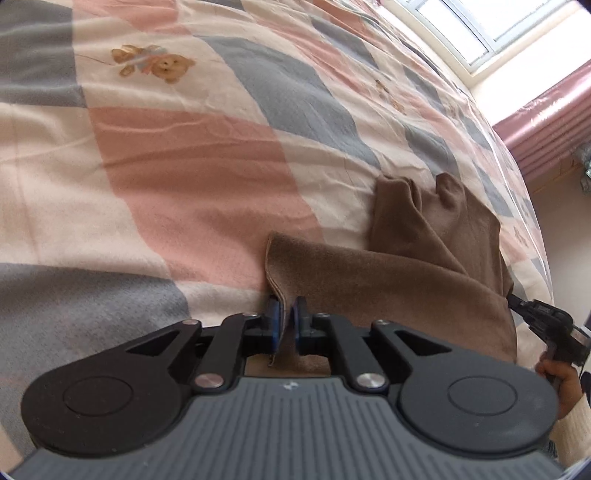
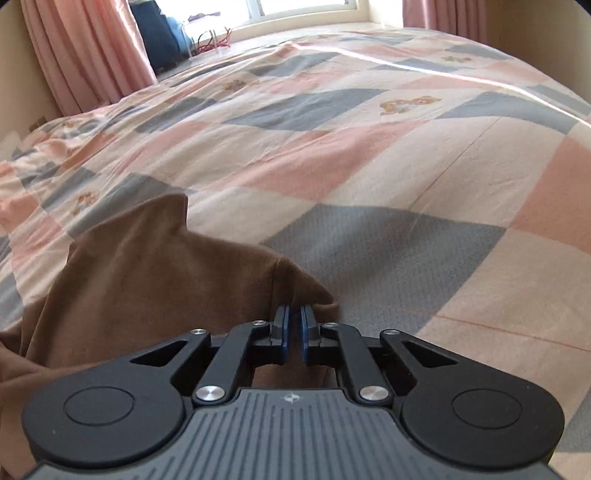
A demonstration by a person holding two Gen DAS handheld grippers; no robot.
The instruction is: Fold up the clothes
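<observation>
The left gripper (image 1: pixel 285 321) has its jaws closed on an edge of the brown garment (image 1: pixel 406 273); a hemmed strip of cloth passes between the blue pads (image 1: pixel 273 325) and hangs just below them. From that pinch the garment stretches away to the right, its long axis running across the bed (image 1: pixel 166 166) toward the right gripper (image 1: pixel 515 301), which shows at the right of the left wrist view with its tips at the cloth's far end. The person's right hand (image 1: pixel 561 384), in a cream sleeve, wraps the handle from below.

In the right wrist view the right gripper (image 2: pixel 294 325) has its jaws nearly together on a peak of the garment (image 2: pixel 147 277). The cloth bunches against the pad tips, so the grip looks firm, though the pinch itself is partly hidden. From here the garment falls away to the left and toward the camera.

Beyond the held edge, a part of the garment lies folded on the bed, its two narrow ends pointing toward the far edge. The garment sits near the bed's edge, on a quilt of pink, grey and cream squares with bear prints (image 1: pixel 159 64). Past the bed's far edge are pink curtains (image 2: pixel 88 48) and a window (image 2: pixel 306 7).
</observation>
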